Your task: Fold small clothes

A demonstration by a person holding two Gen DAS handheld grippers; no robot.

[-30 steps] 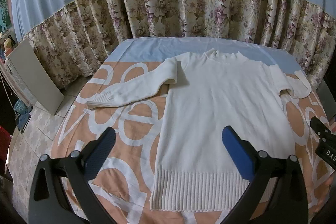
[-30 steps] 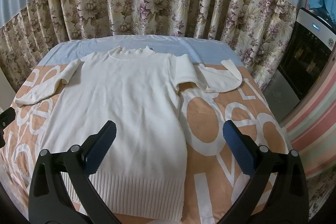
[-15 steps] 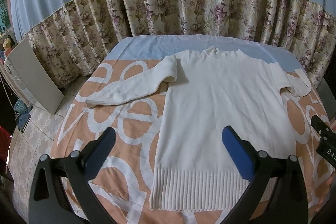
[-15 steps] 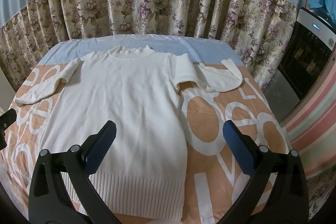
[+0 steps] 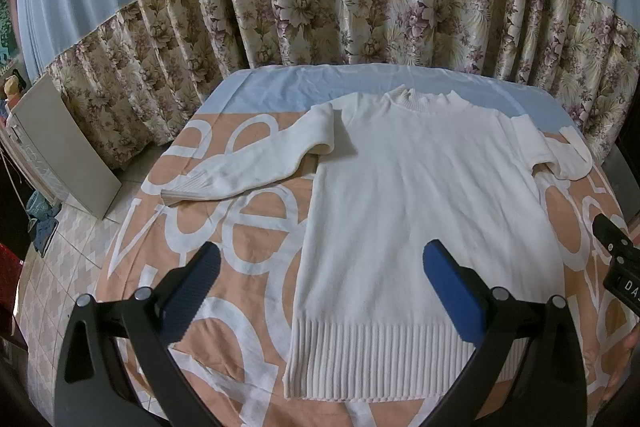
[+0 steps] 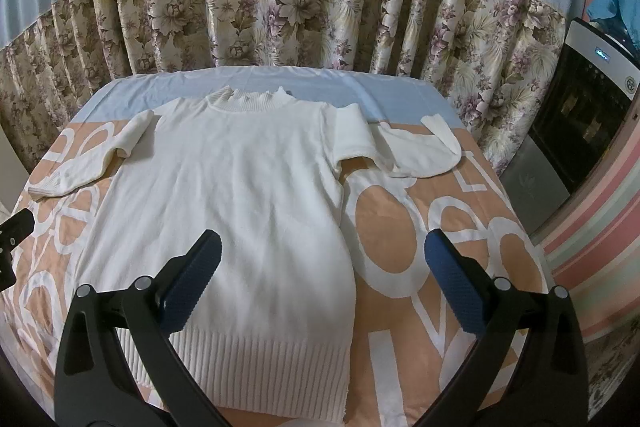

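Nothing has really shifted in the last second: my left claw (image 5: 318,283) and right claw (image 6: 320,269) both hover spread above the sweater (image 5: 420,211), lying flat and unfolded on the bed (image 5: 248,227).

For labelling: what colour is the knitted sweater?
White knitted sweater: plain cream-white, clearest in left wrist view.

White sweater (image 6: 240,211) flat on bed (image 6: 432,227), hem at near edge; right gripper (image 6: 320,279) spread wide, empty, above.
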